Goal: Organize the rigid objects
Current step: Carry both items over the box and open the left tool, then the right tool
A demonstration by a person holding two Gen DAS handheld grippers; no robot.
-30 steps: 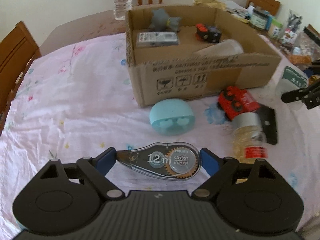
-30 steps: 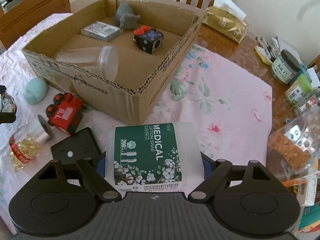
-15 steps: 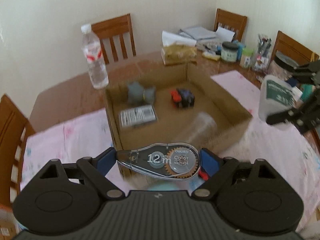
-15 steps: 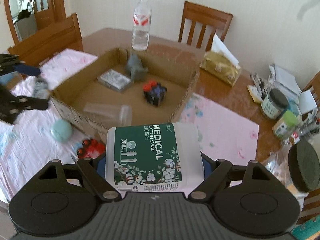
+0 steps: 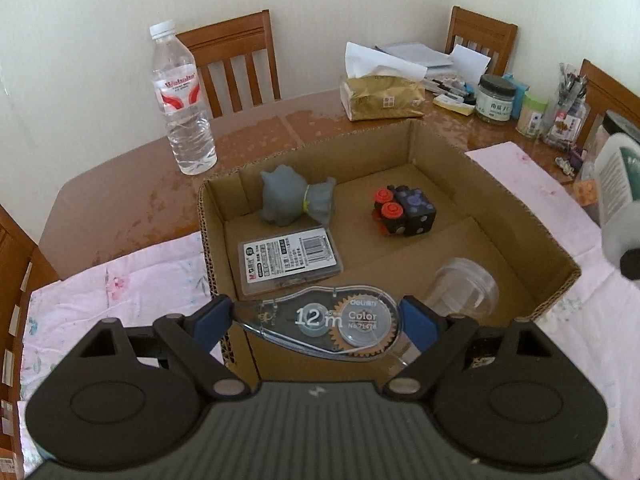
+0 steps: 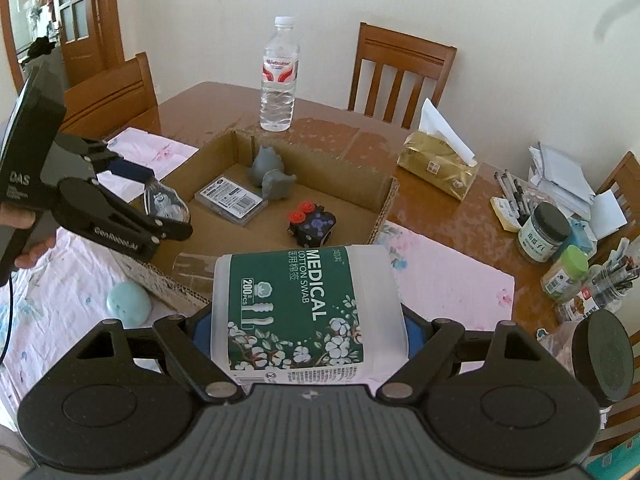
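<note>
My left gripper (image 5: 316, 322) is shut on a clear correction tape dispenser (image 5: 320, 326), held over the near edge of the open cardboard box (image 5: 500, 200). The box holds a grey toy figure (image 5: 292, 200), a flat grey case (image 5: 290, 262), a black cube with red buttons (image 5: 404, 216) and a clear cup (image 5: 460, 288) lying on its side. My right gripper (image 6: 306, 320) is shut on a green-labelled cotton swab box (image 6: 296, 308), raised in front of the cardboard box's (image 6: 384, 208) near right corner. The left gripper (image 6: 156, 200) shows at that view's left.
A water bottle (image 5: 182, 100) stands behind the box, a gold tissue pack (image 5: 382, 96) to its right. Jars and pens (image 6: 560, 240) crowd the table's right side. A light blue egg-shaped case (image 6: 128, 302) lies on the pink cloth (image 6: 60, 304). Wooden chairs surround the table.
Both grippers rose with their loads. The left one moved from above the cloth to over the box's near edge; the right one lifted so the whole box and table come into view.
</note>
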